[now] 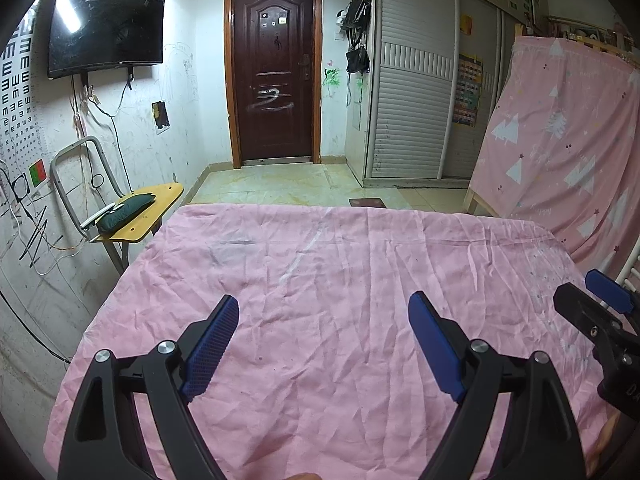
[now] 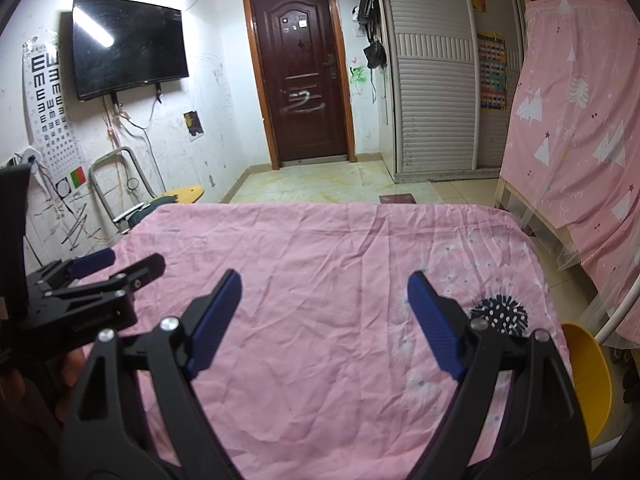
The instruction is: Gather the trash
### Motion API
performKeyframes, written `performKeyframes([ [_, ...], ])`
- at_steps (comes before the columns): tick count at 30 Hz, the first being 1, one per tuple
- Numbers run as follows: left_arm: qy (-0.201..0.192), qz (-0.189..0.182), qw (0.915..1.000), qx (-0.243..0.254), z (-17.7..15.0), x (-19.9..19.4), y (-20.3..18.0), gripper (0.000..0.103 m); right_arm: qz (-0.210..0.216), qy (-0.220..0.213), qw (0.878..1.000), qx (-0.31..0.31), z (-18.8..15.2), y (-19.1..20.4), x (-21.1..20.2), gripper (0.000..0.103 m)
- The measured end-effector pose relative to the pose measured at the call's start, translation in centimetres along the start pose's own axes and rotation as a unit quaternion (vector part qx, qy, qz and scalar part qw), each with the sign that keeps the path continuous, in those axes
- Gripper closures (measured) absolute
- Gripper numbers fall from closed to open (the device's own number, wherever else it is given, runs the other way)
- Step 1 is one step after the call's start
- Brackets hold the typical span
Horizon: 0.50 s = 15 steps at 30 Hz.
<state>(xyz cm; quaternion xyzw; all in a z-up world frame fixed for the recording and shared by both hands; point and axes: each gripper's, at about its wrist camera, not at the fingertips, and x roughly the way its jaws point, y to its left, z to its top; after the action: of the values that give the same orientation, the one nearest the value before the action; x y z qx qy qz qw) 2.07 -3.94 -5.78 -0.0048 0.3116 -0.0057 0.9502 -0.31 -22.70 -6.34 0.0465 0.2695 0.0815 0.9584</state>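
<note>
Surface: a table [image 2: 320, 280] covered by a wrinkled pink cloth [image 1: 320, 280], filling the foreground of both views.
Cloth pattern: plain pink over most of it, with pale dandelion prints toward the right side.
On the cloth: a black spiky ball [image 2: 500, 314] with white dots, near the right edge.
Rest of cloth: faint grey smudges and a whitish streak near the far left.

Creased pink cloth sheet [image 1: 320, 280], glossy wooden door [image 1: 274, 68]
</note>
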Motion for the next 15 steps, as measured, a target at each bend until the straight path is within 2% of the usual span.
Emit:
performKeyframes([
  [15,0.006,-0.002,1.0000,-0.002,-0.07,0.27,0.03,0.023,0.000,0.000,1.000,-0.001,-0.02,-0.05,0.15,0.022],
])
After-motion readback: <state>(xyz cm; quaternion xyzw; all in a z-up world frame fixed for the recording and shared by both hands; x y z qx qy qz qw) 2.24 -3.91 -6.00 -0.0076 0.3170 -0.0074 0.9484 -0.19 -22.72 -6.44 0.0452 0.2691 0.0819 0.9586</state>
